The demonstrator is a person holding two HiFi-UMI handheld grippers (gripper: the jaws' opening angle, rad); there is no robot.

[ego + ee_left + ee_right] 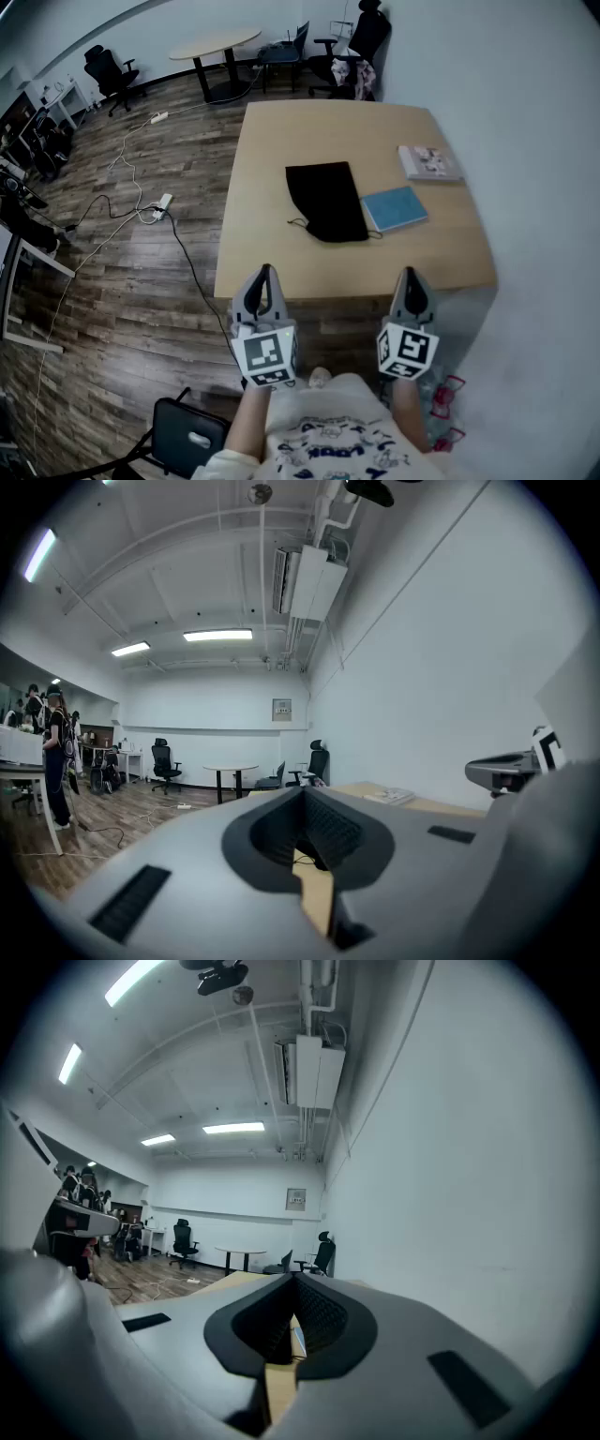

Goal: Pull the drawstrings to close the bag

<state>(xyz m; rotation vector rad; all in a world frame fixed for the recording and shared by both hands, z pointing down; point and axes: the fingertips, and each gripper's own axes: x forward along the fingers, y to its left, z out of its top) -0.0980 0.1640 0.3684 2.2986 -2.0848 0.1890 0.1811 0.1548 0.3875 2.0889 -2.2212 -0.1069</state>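
I haven't started: my left hand-held gripper (265, 274) and right hand-held gripper (410, 275) are closed and empty, short of the table (272, 258), and the bag (326, 202) looks untouched, its drawstrings (298, 223) unpulled.

No legible text or labels

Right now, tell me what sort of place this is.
Probably an office or lab workroom: a wheeled office chair, a round meeting table and a power strip lying on the wood floor.

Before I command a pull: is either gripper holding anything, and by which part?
Nothing. Left gripper and right gripper are shut and empty; the black bag lies untouched ahead.
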